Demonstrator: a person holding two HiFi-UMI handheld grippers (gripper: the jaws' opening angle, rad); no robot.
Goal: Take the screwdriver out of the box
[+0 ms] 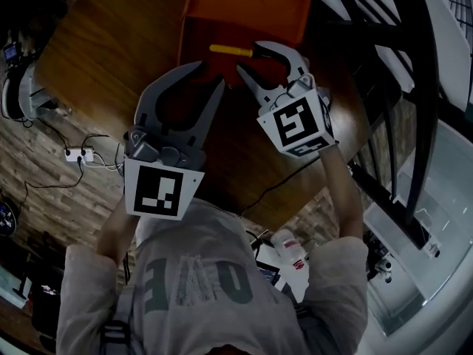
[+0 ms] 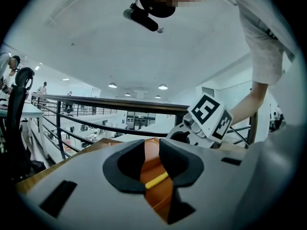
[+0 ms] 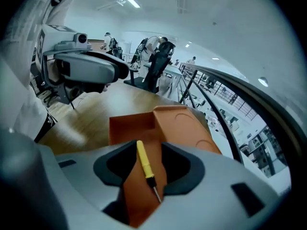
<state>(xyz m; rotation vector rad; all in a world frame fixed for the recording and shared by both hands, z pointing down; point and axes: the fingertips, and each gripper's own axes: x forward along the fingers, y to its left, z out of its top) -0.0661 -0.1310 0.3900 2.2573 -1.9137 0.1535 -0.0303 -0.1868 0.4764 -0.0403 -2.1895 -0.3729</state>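
The right gripper [image 1: 248, 56] has its fingers spread on either side of the yellow-handled screwdriver [image 3: 144, 163]. They seem not to touch it, though the view leaves that unsure. The screwdriver lies flat in the open orange box [image 1: 251, 6]. Just beside it, the left gripper [image 1: 211, 72] also has its fingers spread, with nothing held, and points at the box's near edge. The box rests on the wooden surface [image 1: 111, 58].

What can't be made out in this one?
- Head view: the top edge cuts off the box; the right gripper covers the shaft and tip of the screwdriver.
- Left gripper view: the left gripper hides all but a strip of box and yellow handle with its own body.
- Right gripper view: its body hides the box's near end.
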